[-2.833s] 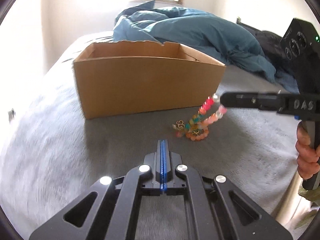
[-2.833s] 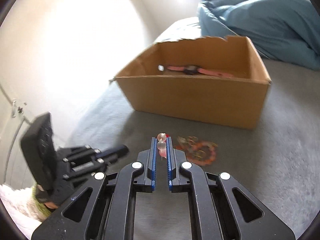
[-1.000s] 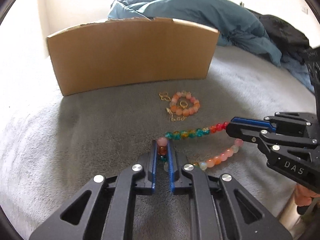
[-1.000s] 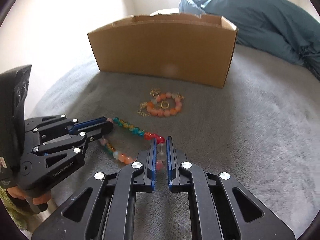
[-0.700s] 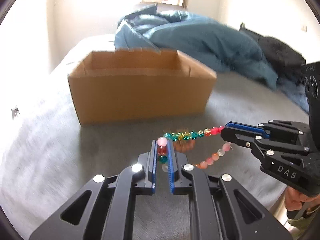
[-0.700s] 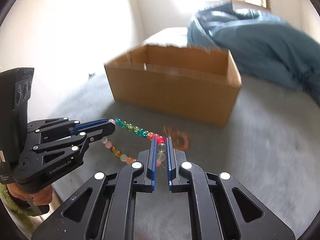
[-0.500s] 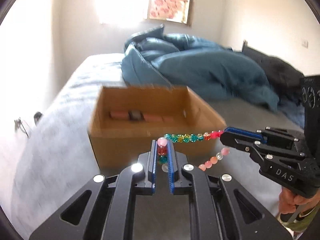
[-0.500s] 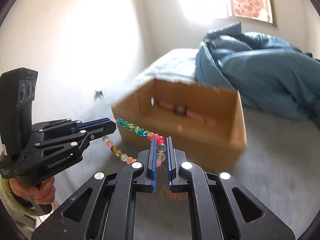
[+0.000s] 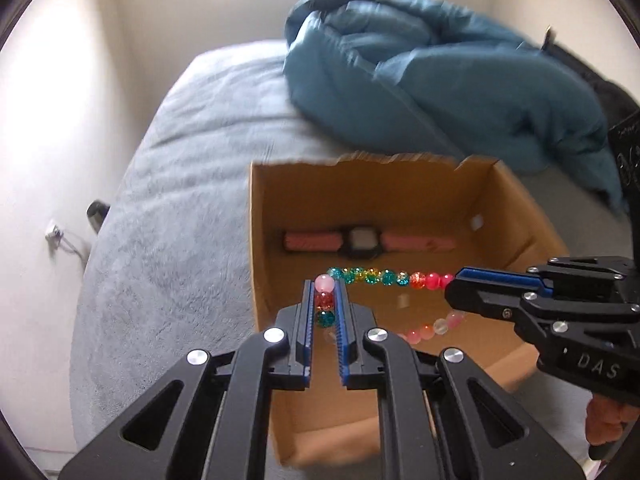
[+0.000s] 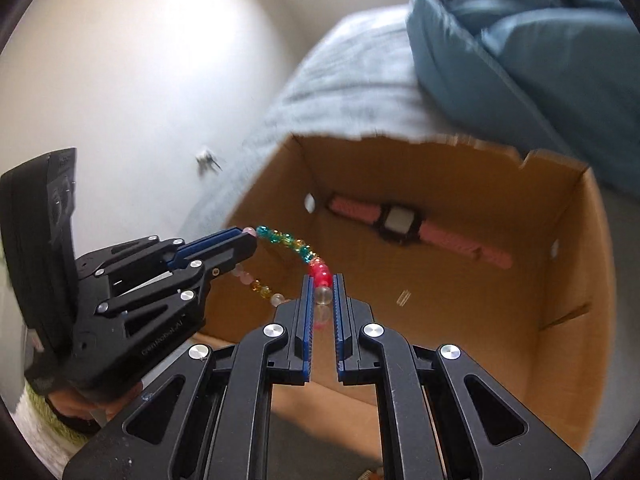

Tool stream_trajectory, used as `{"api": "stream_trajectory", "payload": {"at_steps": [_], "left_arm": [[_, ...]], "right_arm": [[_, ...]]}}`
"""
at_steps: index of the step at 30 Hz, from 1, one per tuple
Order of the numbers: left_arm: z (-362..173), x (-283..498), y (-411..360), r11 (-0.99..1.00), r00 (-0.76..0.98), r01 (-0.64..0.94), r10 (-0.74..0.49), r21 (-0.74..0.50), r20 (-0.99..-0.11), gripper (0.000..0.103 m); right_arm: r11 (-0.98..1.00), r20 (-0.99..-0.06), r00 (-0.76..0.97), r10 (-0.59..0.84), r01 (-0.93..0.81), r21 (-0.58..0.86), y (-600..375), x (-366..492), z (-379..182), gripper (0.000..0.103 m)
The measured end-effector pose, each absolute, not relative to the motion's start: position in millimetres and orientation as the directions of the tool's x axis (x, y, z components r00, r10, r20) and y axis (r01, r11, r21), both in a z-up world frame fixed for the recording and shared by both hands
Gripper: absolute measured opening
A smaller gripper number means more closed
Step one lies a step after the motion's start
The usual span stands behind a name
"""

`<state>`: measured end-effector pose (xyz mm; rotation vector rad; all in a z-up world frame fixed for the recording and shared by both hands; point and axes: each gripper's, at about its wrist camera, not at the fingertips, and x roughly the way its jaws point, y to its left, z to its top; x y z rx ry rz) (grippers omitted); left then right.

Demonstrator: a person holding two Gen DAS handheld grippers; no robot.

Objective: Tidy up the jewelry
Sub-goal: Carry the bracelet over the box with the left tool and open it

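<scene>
Both clamped on bead necklace [image 9: 372,277] above cardboard box [image 9: 516,216]: left gripper [image 9: 325,300], right gripper [image 10: 321,292]; watch [image 9: 362,240] already inside, release pending.

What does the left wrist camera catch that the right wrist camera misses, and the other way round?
Only the left wrist view shows the right gripper from outside and a black wall plug. Only the right wrist view shows the left gripper from outside. Both show the bead necklace strung between the two shut grippers over the cardboard box, the pink watch inside, and the blue duvet.
</scene>
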<state>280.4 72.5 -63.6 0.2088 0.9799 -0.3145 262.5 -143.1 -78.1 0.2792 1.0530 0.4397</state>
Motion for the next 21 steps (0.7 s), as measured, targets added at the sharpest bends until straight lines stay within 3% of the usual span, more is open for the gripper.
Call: {"api": "stream_trajectory", "payload": {"at_steps": [5,11,18,21], "left_arm": [[-81,290,67,0.934,0.51,0.351,-0.135,0.063,-0.85,0.01],[-81,285,67,0.934,0.523,0.351,-0.14,0.063,-0.841,0.011],[-44,259,88,0.951,0.609,0.31,-0.195,0.004,-0.769,0.011],[-18,228,101,0.951,0.676,0.309,-0.228,-0.011,-0.7,0.022]], "right_arm": [[0.889,-0.829,0.322,0.457,-0.175,0.423,-132,274,-111,0.009],[0.892,-0.83,0.327,0.451,-0.186,0.412,-132,269,-118,0.02],[0.887,-0.765,0.45,0.461,-0.24,0.394,-152,236,-78,0.025],[0.89,-0.712,0.535,0.455,-0.274,0.364,-166,201,-48,0.032]]}}
